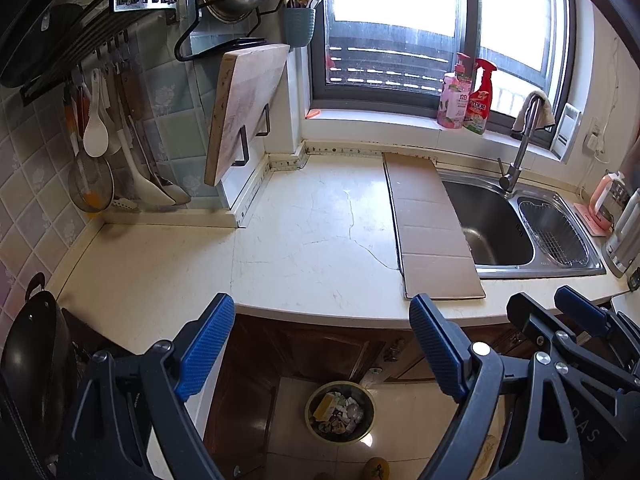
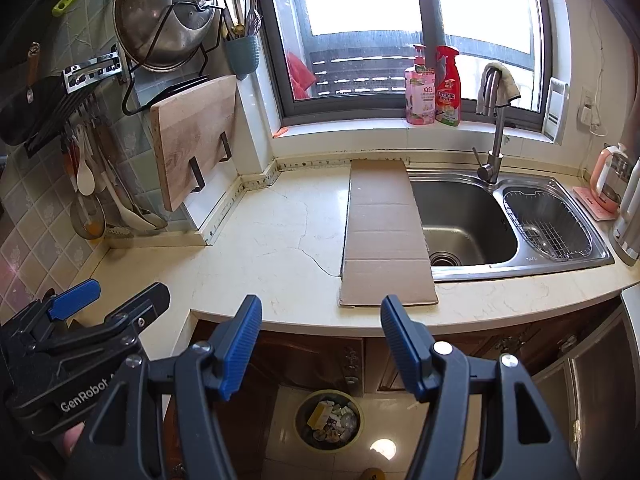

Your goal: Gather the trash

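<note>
While both of my tools hang out over the front edge of the cream marble-look bench (image 2: 280, 232), the one thing on it that reads as trash is the flat brown corrugated cardboard strip (image 2: 386, 236), lying partly on the bench and partly over the left rim of the stainless steel double sink (image 2: 520, 268). Its long axis runs away from me, from the bench's front edge back toward the window sill, and its short near end sits just ahead of my right hand-held gripper (image 2: 320, 344), nearly centred between the blue pads. From my left hand-held gripper (image 1: 320, 344) the same strip (image 1: 432, 224) lies forward and to the right, so I judge the right hand to be the nearer and better lined up.

Both are released, jaws spread wide with nothing between them. Each points forward and tilted down, held above the floor rather than over the bench; the left one shows at the lower left of the right wrist view, close alongside.

Down on the tiled floor, below and between the jaws, stands the round olive-green waste bin (image 2: 329, 420), already holding wrappers and scraps. I reckon the coming move is a short reach forward to pinch the strip's near edge, then a drop straight down and back to the bin.
</note>
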`<state>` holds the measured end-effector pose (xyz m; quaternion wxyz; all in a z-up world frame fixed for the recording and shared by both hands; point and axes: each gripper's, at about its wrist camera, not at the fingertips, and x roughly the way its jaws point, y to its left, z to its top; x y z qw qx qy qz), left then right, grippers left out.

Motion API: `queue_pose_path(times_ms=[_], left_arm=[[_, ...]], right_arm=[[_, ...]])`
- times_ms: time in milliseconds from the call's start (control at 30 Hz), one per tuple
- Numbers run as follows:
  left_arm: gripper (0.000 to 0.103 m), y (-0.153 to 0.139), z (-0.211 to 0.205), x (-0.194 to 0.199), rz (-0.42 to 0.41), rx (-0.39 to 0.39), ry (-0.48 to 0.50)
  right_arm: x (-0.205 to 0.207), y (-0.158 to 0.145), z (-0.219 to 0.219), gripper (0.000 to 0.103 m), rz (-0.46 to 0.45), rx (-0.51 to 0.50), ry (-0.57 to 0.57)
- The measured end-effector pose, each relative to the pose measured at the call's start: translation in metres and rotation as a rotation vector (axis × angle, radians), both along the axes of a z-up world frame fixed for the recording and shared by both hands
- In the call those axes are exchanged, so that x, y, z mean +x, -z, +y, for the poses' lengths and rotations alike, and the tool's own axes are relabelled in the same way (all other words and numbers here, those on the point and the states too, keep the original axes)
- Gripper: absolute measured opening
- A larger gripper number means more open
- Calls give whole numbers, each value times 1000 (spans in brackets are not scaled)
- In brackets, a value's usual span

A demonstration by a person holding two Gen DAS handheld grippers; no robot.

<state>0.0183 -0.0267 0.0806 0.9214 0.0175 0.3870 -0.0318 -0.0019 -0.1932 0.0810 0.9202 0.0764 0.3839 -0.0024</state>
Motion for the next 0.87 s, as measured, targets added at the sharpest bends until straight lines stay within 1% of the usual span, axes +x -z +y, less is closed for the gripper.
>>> queue_pose_path(times_ms=[400, 867], left_arm=[[87, 2, -2, 7, 9, 7, 7], [87, 8, -13, 7, 31, 15, -19]], right_arm=[[2, 4, -4, 62, 7, 5, -3], [7, 11, -13, 62, 26, 15, -29]])
